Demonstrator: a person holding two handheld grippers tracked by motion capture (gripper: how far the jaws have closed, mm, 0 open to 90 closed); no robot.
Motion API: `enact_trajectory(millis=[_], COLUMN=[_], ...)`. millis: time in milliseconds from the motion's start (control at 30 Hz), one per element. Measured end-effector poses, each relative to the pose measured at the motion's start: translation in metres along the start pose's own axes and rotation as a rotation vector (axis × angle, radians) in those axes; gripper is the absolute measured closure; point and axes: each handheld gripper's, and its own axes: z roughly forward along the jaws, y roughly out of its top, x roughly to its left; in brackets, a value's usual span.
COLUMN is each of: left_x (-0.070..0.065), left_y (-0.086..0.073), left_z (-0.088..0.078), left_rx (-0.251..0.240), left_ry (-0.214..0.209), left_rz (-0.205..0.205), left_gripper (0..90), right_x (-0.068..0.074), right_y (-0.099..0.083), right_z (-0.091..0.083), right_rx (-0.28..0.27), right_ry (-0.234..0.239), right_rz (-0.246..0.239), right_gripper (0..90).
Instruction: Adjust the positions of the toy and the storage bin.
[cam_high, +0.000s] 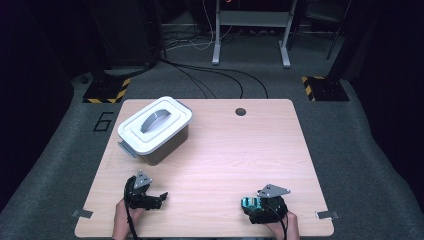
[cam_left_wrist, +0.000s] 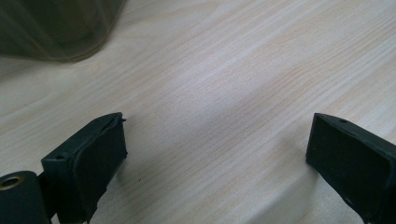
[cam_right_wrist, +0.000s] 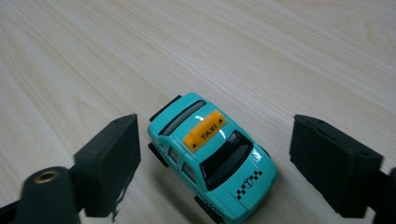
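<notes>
A teal toy taxi (cam_right_wrist: 212, 156) with an orange TAXI sign on its roof stands on the wooden table (cam_high: 225, 150), between the jaws of my right gripper (cam_right_wrist: 215, 163). Both pads stand clear of its sides, with a gap on each side. In the high view the taxi (cam_high: 249, 203) shows at the front right of the table, under the right gripper (cam_high: 265, 205). My left gripper (cam_high: 150, 197) rests at the front left, jaws wide apart over bare wood (cam_left_wrist: 215, 154). A grey bin with a white lid and grey handle (cam_high: 155, 127) stands at the back left.
The bin's dark wall (cam_left_wrist: 56, 28) shows at the upper left of the left gripper view. A round hole (cam_high: 240, 111) lies near the table's far edge. Metal clips (cam_high: 82, 213) mark the front corners. Cables and stand legs lie on the floor beyond.
</notes>
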Motion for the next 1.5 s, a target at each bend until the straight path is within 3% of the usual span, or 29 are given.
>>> enact_trajectory(millis=[133, 300, 500, 600, 800, 933, 1033, 1133, 1500], left_x=[0.0, 0.0, 0.0, 0.0, 0.0, 0.0, 0.0, 0.0, -0.001], left_y=[0.0, 0.0, 0.0, 0.0, 0.0, 0.0, 0.0, 0.0, 0.0], left_z=[0.0, 0.001, 0.001, 0.001, 0.0, 0.0, 0.0, 0.0, 0.001], left_rx=[-0.004, -0.004, -0.004, -0.004, -0.001, -0.001, -0.005, -0.004, -0.008], left_ry=[0.0, 0.0, 0.001, 0.001, 0.002, 0.002, 0.001, 0.003, 0.004], left_rz=[-0.005, -0.007, -0.006, -0.007, -0.001, -0.001, -0.001, -0.001, -0.005], left_gripper=[4.9, 4.9, 4.8, 4.8, 4.8, 4.8, 4.9, 4.9, 5.0], right_x=[0.001, 0.001, 0.0, -0.002, -0.002, 0.001, 0.002, 0.004, 0.0], right_y=[0.0, 0.0, 0.0, -0.002, -0.002, 0.002, 0.005, 0.003, -0.003], right_z=[0.0, 0.0, -0.002, -0.005, -0.004, 0.004, 0.008, 0.008, -0.004], right_rx=[0.002, 0.002, -0.008, -0.017, -0.01, 0.021, 0.002, -0.004, -0.045], right_ry=[0.016, 0.021, 0.026, 0.021, 0.007, 0.0, 0.02, 0.01, -0.046], right_rz=[-0.03, -0.05, -0.05, -0.04, -0.048, -0.061, -0.053, -0.07, -0.012], right_gripper=[30.2, 32.1, 36.6, 45.6, 47.1, 42.7, 47.1, 51.9, 52.5])
